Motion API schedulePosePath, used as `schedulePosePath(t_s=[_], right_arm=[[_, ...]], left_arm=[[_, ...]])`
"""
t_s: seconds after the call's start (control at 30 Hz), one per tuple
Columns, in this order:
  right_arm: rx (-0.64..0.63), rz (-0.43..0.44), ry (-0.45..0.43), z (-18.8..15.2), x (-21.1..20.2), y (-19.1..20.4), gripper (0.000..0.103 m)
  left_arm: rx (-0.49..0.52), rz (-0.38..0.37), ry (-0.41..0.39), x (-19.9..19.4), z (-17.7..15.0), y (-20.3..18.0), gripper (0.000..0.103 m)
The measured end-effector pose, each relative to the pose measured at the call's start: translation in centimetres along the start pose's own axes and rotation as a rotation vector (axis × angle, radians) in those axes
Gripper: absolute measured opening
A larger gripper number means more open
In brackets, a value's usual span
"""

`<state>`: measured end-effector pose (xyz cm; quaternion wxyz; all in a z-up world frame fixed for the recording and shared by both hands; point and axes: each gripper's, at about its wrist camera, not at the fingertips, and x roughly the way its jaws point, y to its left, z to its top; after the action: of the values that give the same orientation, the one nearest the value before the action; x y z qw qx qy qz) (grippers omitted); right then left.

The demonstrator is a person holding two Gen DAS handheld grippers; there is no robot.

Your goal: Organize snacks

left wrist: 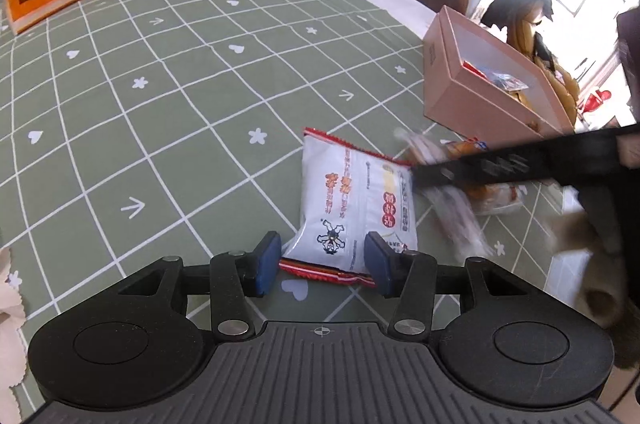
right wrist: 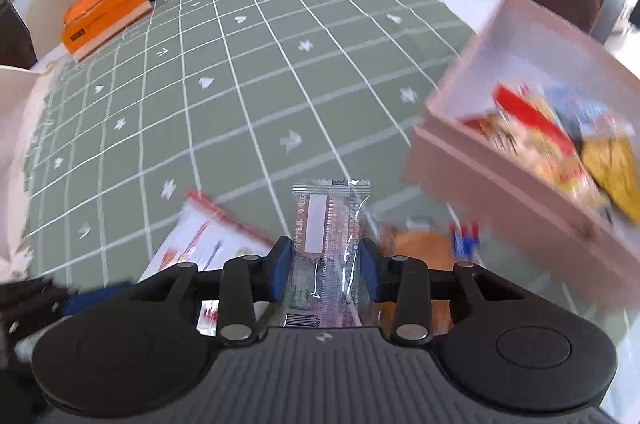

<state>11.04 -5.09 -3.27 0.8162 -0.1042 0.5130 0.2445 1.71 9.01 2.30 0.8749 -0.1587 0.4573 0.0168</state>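
Your right gripper is clamped on the long clear-wrapped snack bar, which sticks out ahead of its blue pads. Your left gripper hangs released, the flat white red-edged snack packet lying between its jaws, untouched.

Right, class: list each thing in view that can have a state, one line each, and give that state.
Pink cardboard box: open, snacks inside.
White snack packet with red edges: flat on the table, sealed.
Clear-wrapped narrow snack bar: held, sealed.
Left gripper: open, straddling the white packet's near end.
Right gripper: shut on the bar.
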Motion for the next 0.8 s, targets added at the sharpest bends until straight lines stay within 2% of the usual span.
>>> schedulePosePath(t_s=[0.17,0.3,0.37,0.47,0.53,0.63,0.7,0.8], right_arm=[[0.067,0.037,0.020,-3.3,-2.7,-2.0,0.036],[0.078,-0.048,-0.003,-6.3,-4.1,-3.2,0.036],[0.074,-0.110,-0.008,-7.6,-4.4,-3.8,0.038],[0.072,-0.155,-0.018,-9.3,-4.8,-4.7,0.049],[0.083,-0.161,-0.024,-10.1,-5.0,-5.2,0.072],[0.142,-0.158,-0.065,-11.4,-5.5,-6.1,0.076],[0.186,-0.132,-0.100,-12.3,-6.0,-6.6,0.080],[0.221,-0.095,-0.177,-14.1,-6.5,-7.3,0.084]], left_arm=[[0.027,-0.027,0.012,0.1,-0.2,-0.6,0.052],[-0.027,-0.108,0.017,0.3,-0.3,-0.4,0.051],[-0.063,-0.125,0.009,0.3,-0.2,0.0,0.051],[-0.088,-0.109,-0.023,0.1,0.5,0.2,0.051],[-0.087,-0.091,-0.063,-0.6,1.0,0.0,0.051],[0.000,-0.050,-0.129,-1.7,1.7,-1.9,0.051],[0.123,-0.015,-0.111,-1.2,1.9,-4.5,0.051],[0.344,0.138,-0.070,0.5,1.1,-8.7,0.052]])
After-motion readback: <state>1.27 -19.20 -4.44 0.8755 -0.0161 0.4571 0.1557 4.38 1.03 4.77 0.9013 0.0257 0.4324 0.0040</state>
